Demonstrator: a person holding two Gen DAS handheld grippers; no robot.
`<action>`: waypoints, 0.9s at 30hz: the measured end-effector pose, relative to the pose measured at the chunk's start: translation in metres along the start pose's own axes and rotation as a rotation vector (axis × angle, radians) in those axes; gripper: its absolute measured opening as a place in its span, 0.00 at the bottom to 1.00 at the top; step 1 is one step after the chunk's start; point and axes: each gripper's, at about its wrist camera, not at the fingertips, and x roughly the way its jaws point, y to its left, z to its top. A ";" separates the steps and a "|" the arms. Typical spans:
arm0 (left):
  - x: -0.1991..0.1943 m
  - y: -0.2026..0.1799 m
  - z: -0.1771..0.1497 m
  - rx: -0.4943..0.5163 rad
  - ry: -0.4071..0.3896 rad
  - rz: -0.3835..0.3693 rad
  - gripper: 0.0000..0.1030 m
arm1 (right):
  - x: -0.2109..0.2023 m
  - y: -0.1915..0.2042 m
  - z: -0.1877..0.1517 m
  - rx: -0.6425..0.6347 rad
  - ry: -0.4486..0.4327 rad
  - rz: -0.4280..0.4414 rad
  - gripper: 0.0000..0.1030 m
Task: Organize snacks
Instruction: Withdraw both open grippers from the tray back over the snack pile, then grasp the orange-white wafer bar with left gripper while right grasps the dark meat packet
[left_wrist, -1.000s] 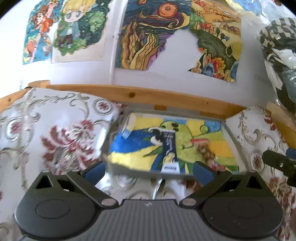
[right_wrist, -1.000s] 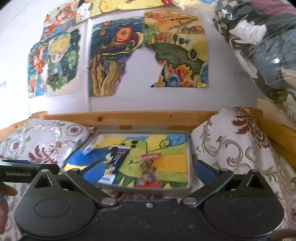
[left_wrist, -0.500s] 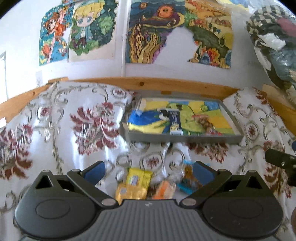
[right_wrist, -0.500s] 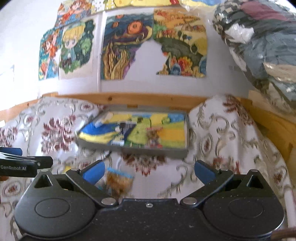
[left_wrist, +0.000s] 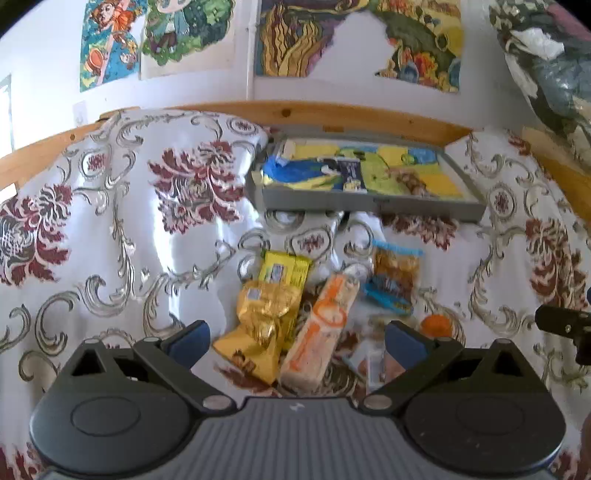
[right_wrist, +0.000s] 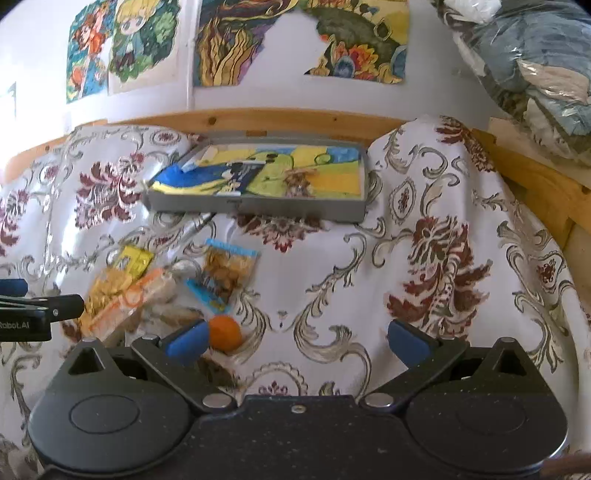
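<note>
A pile of snacks lies on the floral cloth: a gold foil bag (left_wrist: 264, 308), a yellow packet (left_wrist: 286, 269), a long orange-and-white bar (left_wrist: 321, 328), a blue-edged bag of brown snacks (left_wrist: 395, 273) and a small orange ball (left_wrist: 437, 325). My left gripper (left_wrist: 295, 341) hovers open just above the pile, its blue pads either side of the bar. Behind the pile a grey tray (left_wrist: 369, 206) with a colourful liner holds a dark blue packet (left_wrist: 351, 173) and a brown snack (left_wrist: 408, 182). My right gripper (right_wrist: 295, 341) is open and empty, the orange ball (right_wrist: 225, 332) by its left pad.
The cloth (right_wrist: 424, 258) rises in humps left and right of the tray (right_wrist: 258, 206). A wooden rail (left_wrist: 332, 114) and a wall with posters run behind. Plastic-wrapped bedding (right_wrist: 535, 74) is stacked at the upper right. The left gripper's tip (right_wrist: 40, 308) shows at the right wrist view's left edge.
Both grippers have pulled back and tilted down from the tray, so the snack pile on the cloth has come into view beneath them. Both stay open.
</note>
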 end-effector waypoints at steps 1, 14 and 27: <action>0.000 0.000 -0.002 0.006 0.007 -0.001 1.00 | 0.000 0.000 -0.001 -0.005 0.007 0.001 0.99; 0.007 0.001 -0.026 0.098 0.099 -0.002 1.00 | 0.011 0.025 -0.024 -0.088 0.119 0.135 0.99; 0.011 0.006 -0.027 0.098 0.132 0.002 1.00 | 0.023 0.029 -0.028 -0.083 0.157 0.175 0.99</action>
